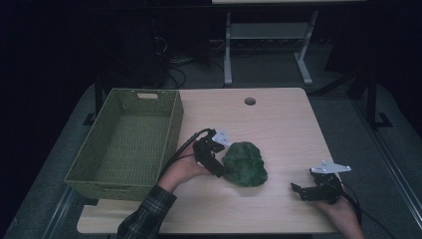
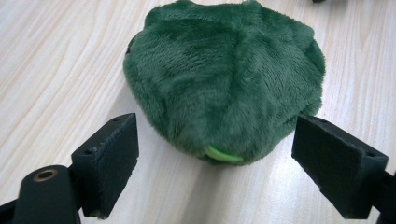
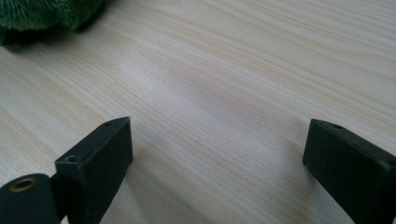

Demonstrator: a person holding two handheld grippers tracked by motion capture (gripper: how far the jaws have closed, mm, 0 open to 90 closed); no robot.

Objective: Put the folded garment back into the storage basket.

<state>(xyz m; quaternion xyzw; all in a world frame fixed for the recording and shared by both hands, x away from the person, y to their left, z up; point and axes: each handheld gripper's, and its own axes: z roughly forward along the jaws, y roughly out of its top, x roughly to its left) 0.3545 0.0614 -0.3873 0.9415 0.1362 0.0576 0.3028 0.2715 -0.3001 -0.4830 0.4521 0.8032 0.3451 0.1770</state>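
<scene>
pale wood table (image 1: 278, 129) | dark room | left tongs (image 2: 215, 154) wide open at plush (image 2: 224, 79) | right tongs (image 3: 217, 158) wide open, empty

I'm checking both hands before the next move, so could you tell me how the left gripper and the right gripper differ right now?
The left gripper sits right at the green plush toy, its open jaws flanking the toy's near end without pressing it; the right gripper is well apart from the toy, with bare table between its jaws. The left is nearer the woven basket. Both are open and hold nothing.

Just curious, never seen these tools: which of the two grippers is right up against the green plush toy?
The left gripper, beside the basket: its open jaws flank the green plush toy. The right gripper sits apart over bare table.
</scene>
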